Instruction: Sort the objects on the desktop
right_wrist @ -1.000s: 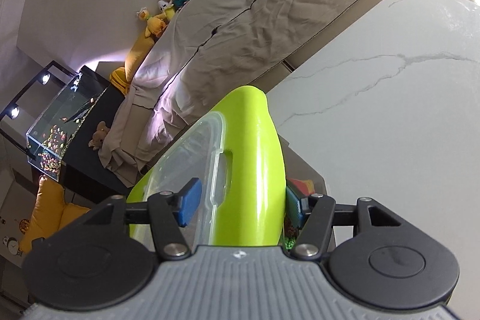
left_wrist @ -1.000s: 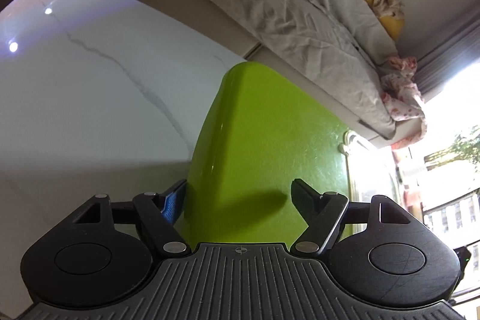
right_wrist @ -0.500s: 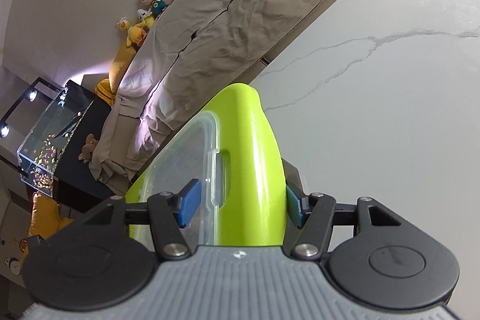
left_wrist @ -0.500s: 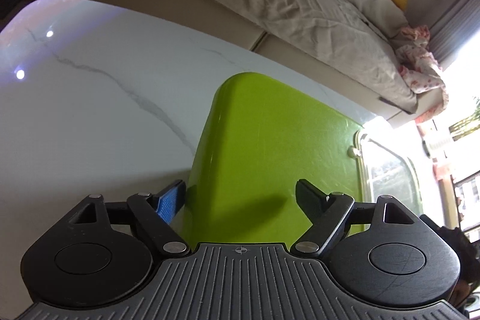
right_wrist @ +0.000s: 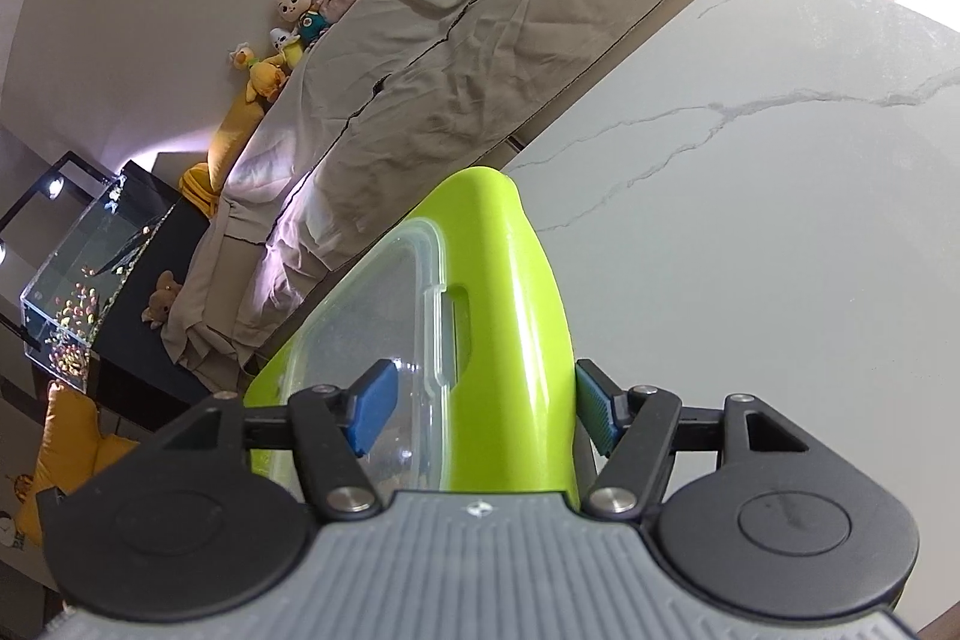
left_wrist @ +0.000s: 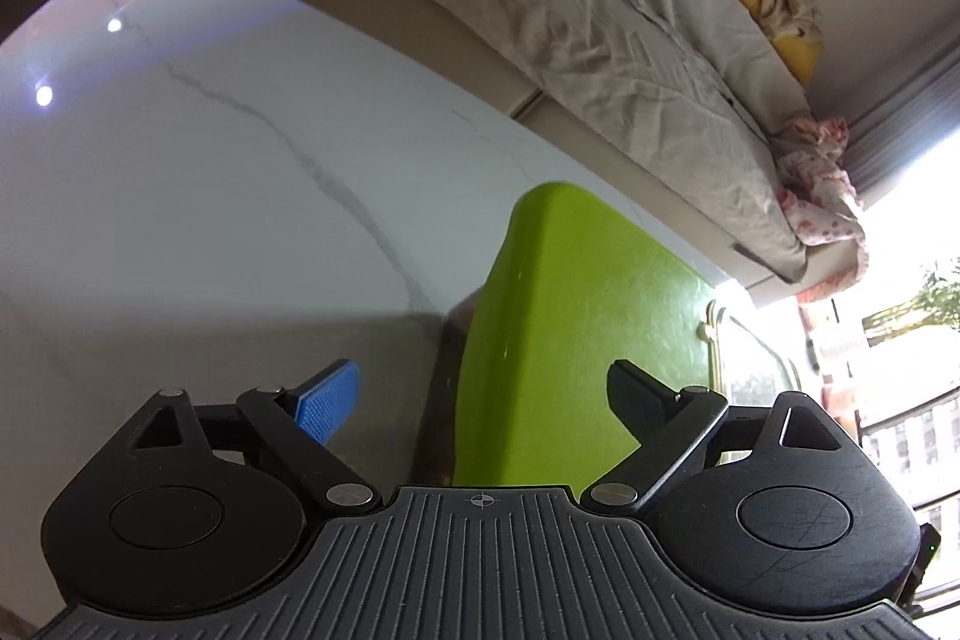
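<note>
A lime-green storage box (left_wrist: 576, 316) with a clear lid panel (right_wrist: 372, 316) rests on the white marble table (left_wrist: 210, 220). My left gripper (left_wrist: 480, 400) stands open at one end of it. Its blue left pad (left_wrist: 327, 400) hangs clear over the table, and its dark right finger (left_wrist: 636, 400) sits in front of the green flap. At the other end my right gripper (right_wrist: 483, 415) is shut on the box's green side flap (right_wrist: 510, 340), one blue pad (right_wrist: 372, 412) on the clear lid side, the other pad (right_wrist: 594, 418) against the flap's outer face. The box's contents are hidden.
A sofa with a rumpled beige cover (right_wrist: 480, 40) runs along the table's far edge, with soft toys (right_wrist: 300, 10) on it. A glass fish tank (right_wrist: 72, 292) on a dark stand is off to the left. A bright window (left_wrist: 900, 310) lies beyond the box.
My left gripper's fingers have spread wider, and its blue pad has come off the green flap. The box now sits further right in that view. The right gripper keeps its hold.
</note>
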A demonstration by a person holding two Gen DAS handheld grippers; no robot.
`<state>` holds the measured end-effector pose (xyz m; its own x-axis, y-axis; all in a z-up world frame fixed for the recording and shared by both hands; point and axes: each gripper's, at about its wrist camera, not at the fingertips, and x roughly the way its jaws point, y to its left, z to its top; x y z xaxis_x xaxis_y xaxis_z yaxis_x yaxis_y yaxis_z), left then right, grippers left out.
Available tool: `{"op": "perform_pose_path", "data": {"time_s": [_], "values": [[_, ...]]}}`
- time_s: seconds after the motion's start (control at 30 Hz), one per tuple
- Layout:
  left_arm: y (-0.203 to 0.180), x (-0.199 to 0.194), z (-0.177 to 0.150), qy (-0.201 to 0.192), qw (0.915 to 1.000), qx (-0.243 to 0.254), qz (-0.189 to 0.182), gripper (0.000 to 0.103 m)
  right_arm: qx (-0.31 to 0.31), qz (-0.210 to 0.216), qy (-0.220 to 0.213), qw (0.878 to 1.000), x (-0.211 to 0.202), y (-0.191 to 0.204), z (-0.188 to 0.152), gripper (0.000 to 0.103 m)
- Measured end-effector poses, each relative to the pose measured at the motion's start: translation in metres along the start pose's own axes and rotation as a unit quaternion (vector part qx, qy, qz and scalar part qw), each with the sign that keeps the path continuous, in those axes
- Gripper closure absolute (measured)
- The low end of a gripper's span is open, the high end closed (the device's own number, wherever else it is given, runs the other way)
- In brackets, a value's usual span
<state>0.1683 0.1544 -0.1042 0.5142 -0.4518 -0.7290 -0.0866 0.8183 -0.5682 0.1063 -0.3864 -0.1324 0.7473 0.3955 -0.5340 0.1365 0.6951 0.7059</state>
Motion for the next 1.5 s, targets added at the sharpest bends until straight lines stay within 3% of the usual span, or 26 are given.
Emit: {"op": "perform_pose_path", "data": {"time_s": [0.1, 0.2, 0.27, 0.57, 0.8, 0.9, 1.1, 1.17, 1.27, 1.37, 1.43, 1.5], "values": [[0.003, 0.013, -0.008, 0.018, 0.9998, -0.001, 0.005, 0.01, 0.001, 0.001, 0.01, 1.0, 0.003, 0.003, -0.009, 0.04], [-0.003, 0.02, -0.001, 0.011, 0.9999, 0.0, -0.006, 0.014, 0.007, 0.007, 0.007, 1.0, 0.005, 0.003, -0.013, 0.046], [-0.011, 0.021, 0.005, 0.002, 0.9999, 0.009, 0.009, 0.01, 0.011, 0.011, 0.005, 1.0, 0.006, 0.003, -0.015, 0.048], [-0.034, 0.03, 0.009, -0.012, 0.9969, 0.069, 0.037, 0.01, 0.028, 0.03, -0.003, 0.999, 0.013, 0.002, -0.026, 0.048], [-0.01, 0.009, 0.005, -0.019, 0.9988, 0.032, 0.031, 0.01, -0.002, 0.004, -0.015, 1.0, -0.001, 0.013, -0.024, 0.044], [0.0, 0.005, 0.001, -0.014, 0.9991, 0.022, 0.035, 0.01, -0.003, -0.002, -0.029, 1.0, -0.008, 0.014, -0.019, 0.031], [-0.001, 0.013, 0.003, -0.007, 0.9999, 0.002, 0.014, 0.011, -0.03, -0.025, -0.018, 0.999, 0.009, 0.024, -0.016, 0.031], [-0.013, 0.01, 0.008, -0.019, 0.9997, 0.013, 0.008, 0.013, -0.043, -0.029, -0.005, 0.999, 0.02, 0.029, -0.014, 0.04], [-0.047, -0.004, 0.018, -0.045, 0.9967, 0.066, -0.013, 0.022, -0.072, -0.03, -0.009, 0.997, 0.019, 0.045, -0.01, 0.042], [-0.083, -0.008, 0.028, -0.048, 0.993, 0.099, -0.043, 0.019, -0.092, -0.019, -0.022, 0.995, 0.012, 0.056, -0.007, 0.044], [-0.092, -0.005, 0.032, -0.049, 0.9929, 0.105, -0.027, 0.018, -0.097, -0.018, -0.022, 0.995, 0.01, 0.056, -0.006, 0.051], [-0.081, -0.007, 0.034, -0.055, 0.9942, 0.092, -0.011, 0.015, -0.103, -0.018, -0.023, 0.994, 0.008, 0.056, -0.005, 0.073]]}}
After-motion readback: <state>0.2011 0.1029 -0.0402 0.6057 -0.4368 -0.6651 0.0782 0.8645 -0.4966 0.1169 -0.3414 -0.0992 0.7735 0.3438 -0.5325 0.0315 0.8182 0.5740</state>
